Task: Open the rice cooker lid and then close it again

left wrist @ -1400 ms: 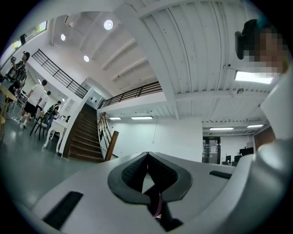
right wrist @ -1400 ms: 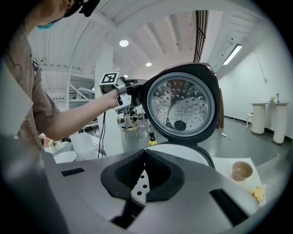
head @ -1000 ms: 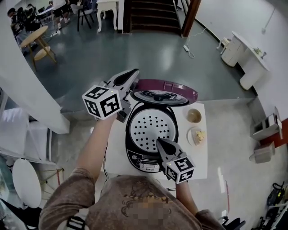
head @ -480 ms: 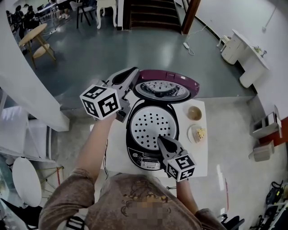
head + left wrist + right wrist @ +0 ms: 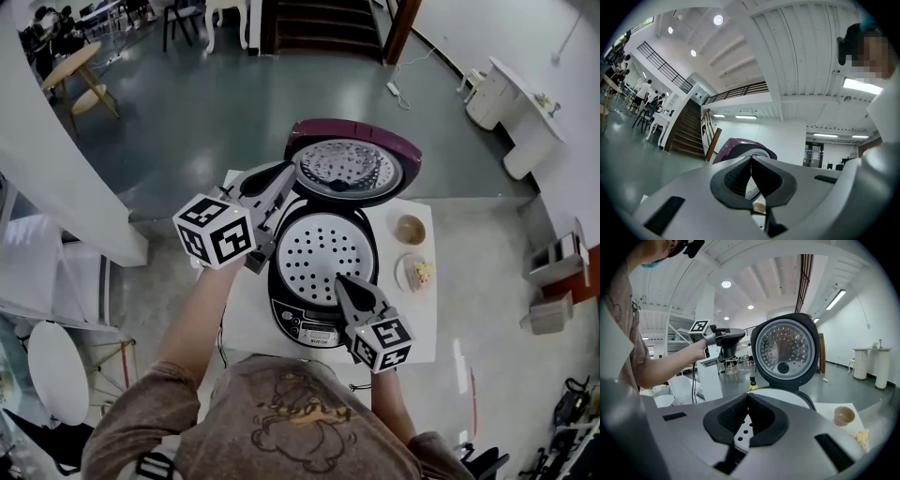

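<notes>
Lid (image 5: 352, 171) stands open at the far side; left gripper (image 5: 286, 172), jaws together, is just left of it, nearer than the closed right gripper (image 5: 339, 281).

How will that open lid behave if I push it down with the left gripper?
The lid looks rigid, thick-shelled and metal-lined, so it should swing as one piece about its back edge. Standing almost upright, it may resist at first, then drop fast. The cooker body looks squat and wide, so it probably won't tip.
</notes>
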`<state>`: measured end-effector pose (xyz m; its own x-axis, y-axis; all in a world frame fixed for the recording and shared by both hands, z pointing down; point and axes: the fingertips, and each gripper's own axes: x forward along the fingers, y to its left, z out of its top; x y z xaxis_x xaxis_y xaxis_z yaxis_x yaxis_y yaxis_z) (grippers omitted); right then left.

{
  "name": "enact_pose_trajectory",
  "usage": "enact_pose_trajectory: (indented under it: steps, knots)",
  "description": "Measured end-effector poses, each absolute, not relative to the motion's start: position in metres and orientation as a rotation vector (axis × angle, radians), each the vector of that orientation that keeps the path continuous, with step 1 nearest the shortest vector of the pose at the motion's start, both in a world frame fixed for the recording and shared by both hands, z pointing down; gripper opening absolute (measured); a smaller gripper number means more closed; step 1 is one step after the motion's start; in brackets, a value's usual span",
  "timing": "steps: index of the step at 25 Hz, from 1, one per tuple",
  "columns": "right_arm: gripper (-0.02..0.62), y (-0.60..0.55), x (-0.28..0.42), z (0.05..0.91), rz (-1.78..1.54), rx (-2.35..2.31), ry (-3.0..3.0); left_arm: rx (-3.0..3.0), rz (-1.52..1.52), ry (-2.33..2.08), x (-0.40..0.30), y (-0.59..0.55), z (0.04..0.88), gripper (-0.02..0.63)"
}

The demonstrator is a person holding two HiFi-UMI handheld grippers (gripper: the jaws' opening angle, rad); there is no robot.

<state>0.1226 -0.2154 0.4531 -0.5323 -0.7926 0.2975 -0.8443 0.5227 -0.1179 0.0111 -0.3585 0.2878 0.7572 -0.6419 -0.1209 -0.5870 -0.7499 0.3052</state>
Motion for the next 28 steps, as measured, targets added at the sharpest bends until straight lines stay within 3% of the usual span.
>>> enact_pose_trajectory:
  steps: [12,28]
  knots:
    - [0.003,-0.214,0.125,0.449,0.343,1.414,-2.586,2.639,-0.237,-0.92,0.02,-0.315,0.343,0.02]
    - [0.003,-0.212,0.123,0.447,0.325,1.405,-2.598,2.667,-0.243,-0.929,0.025,-0.304,0.34,0.021]
